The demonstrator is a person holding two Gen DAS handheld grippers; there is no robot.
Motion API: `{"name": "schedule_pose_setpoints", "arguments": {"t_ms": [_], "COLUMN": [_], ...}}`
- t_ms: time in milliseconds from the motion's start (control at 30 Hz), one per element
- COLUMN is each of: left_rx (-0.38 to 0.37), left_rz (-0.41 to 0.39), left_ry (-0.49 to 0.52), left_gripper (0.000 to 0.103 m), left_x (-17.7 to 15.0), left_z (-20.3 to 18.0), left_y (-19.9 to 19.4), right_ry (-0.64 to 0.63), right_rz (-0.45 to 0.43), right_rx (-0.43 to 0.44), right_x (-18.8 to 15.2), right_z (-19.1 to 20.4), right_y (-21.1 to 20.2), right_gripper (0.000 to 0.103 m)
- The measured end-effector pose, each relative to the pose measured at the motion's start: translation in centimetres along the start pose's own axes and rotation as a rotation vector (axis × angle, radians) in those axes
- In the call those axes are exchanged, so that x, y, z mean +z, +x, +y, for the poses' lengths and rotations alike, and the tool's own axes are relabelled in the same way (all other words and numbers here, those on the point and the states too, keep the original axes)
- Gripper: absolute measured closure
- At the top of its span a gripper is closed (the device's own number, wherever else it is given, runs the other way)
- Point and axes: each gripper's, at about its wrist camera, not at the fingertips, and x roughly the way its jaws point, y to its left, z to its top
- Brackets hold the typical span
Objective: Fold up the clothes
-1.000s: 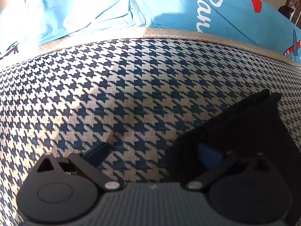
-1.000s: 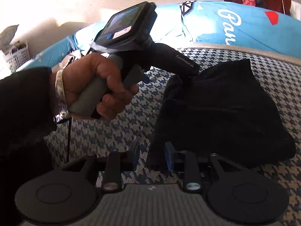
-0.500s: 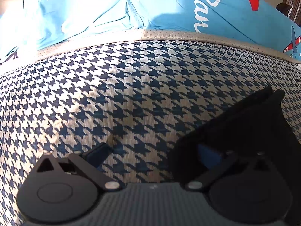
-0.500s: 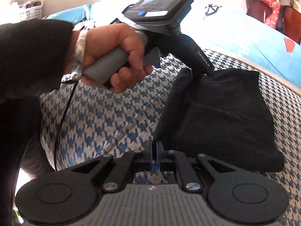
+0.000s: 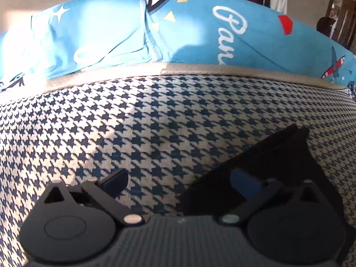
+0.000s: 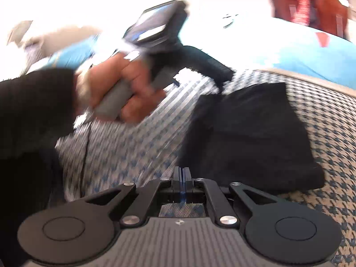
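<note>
The left tongs (image 5: 178,182) stand spread wide over the houndstooth bed cover (image 5: 155,122), with the black garment (image 5: 278,155) at their four o'clock. Only the right wrist view shows the folded garment whole, the hand (image 6: 124,86) gripping the left tool, and the right tongs (image 6: 182,173) pressed together, empty, at the garment's seven o'clock corner.

White cursive lettering "Par" is printed on the blue sheet (image 5: 233,35), cut off by the cover (image 5: 155,115) edge. The handheld device's screen (image 6: 153,24) in the right wrist view is too blurred to read.
</note>
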Motion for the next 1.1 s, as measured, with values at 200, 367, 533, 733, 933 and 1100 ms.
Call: {"name": "schedule_pose_setpoints", "arguments": {"t_ms": [200,367,533,733,933,1100], "left_rx": [-0.103,-0.184,-0.187,-0.174,-0.174,-0.167], "left_rz": [0.024,0.051,0.057,0.041,0.04,0.037], "left_ry": [0.09,0.137,0.171,0.145,0.123,0.131], "left_gripper": [0.0,0.0,0.0,0.0,0.0,0.0], "left_x": [-0.7,-1.6,-1.8,-1.3,-0.7,-0.4], "left_z": [-3.1,-4.6,-5.3,-4.8,-4.3,-4.4], "left_y": [0.1,0.8,2.3,3.2,3.8,4.0], "right_ry": [0.08,0.083,0.061,0.025,-0.012,0.056], "right_rz": [-0.044,-0.056,0.022,0.09,0.124,0.107], "right_rx": [-0.109,-0.188,-0.223,-0.205,-0.207,-0.179], "right_x": [1.0,1.3,1.1,-0.3,-0.7,-1.0], "right_z": [-1.1,-1.3,-1.0,-0.6,-0.3,-1.2], "right_y": [1.8,3.9,5.3,3.5,1.8,0.2], "right_gripper": [0.099,0.099,0.099,0.1,0.101,0.102]}}
